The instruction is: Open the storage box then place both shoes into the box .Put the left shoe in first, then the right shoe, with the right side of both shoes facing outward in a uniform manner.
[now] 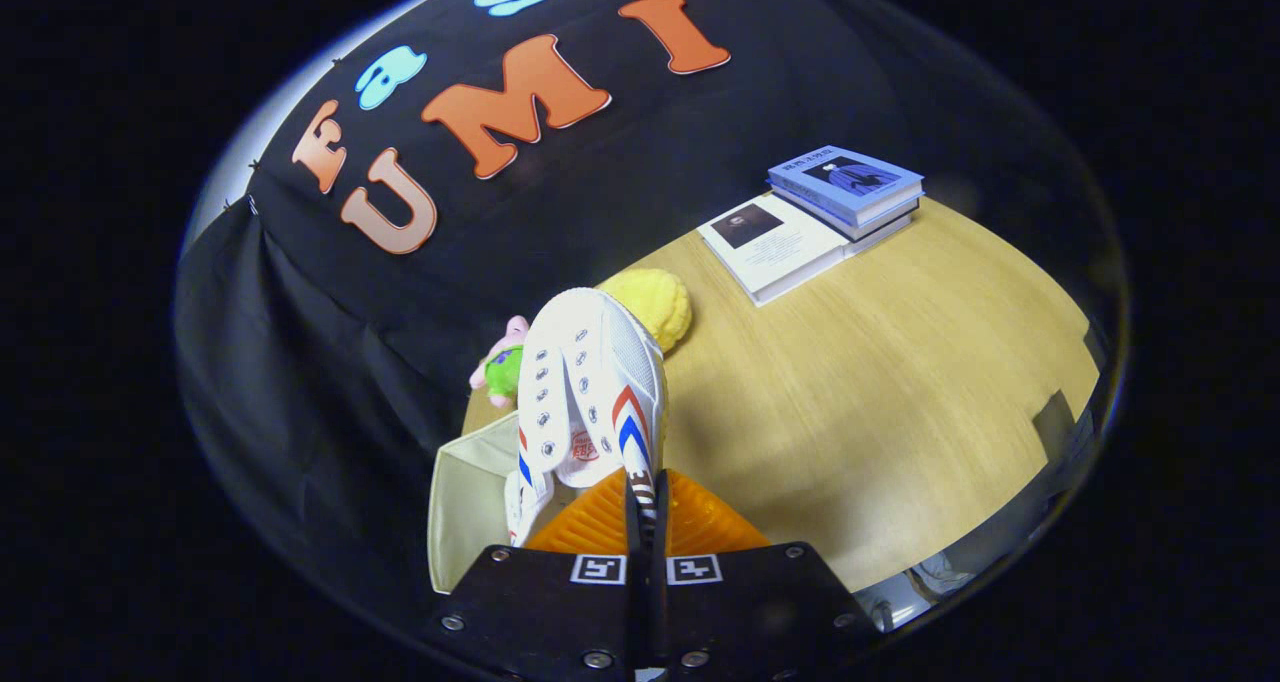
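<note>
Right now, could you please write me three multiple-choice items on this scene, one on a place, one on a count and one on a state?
1. Where does the yellow plush toy lie?
A. on the stacked books
B. on the wooden table, just beyond the toe of the white canvas shoe
C. inside the beige box

2. How many books lie at the table's far side?
A. one
B. three
C. six

3. What is the gripper doing?
A. open above the table
B. shut on the shoe's rim
C. shut on a book

Answers:
1 B, the toy peeks out behind the shoe's toe.
2 B, two blue books are stacked beside one white book.
3 B, both fingers press together on the shoe's collar, lifting it near the beige box.
</note>
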The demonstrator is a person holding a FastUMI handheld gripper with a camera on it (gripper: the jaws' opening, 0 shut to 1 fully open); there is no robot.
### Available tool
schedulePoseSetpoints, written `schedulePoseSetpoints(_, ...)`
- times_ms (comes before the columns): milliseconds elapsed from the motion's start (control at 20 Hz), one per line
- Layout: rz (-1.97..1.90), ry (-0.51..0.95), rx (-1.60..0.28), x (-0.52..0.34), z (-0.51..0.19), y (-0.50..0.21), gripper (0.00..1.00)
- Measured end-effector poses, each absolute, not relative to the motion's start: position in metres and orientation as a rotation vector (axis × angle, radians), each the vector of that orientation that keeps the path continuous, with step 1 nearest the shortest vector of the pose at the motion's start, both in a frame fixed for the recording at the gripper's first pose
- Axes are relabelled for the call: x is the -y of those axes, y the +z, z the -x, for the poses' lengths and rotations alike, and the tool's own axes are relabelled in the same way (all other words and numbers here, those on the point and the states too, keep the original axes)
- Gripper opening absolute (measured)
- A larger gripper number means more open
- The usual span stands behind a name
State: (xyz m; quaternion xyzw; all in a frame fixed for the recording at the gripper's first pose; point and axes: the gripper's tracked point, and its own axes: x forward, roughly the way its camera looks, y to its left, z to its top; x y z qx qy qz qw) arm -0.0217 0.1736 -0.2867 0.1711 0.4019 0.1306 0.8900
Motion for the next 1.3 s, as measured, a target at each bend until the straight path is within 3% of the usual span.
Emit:
schedulePoseSetpoints(500,-0.308,0.301,-0.888,-0.304,0.082,-0.313,0.01)
schedulePoseSetpoints(1150,-0.049,0.172,-0.992,-0.316,0.097,-0.386,0.04)
schedulePoseSetpoints(1250,-0.084,0.211,-0.982,-0.332,0.098,-0.376,0.19)
schedulePoseSetpoints(1300,-0.09,0.223,-0.964,-0.335,0.096,-0.37,0.41)
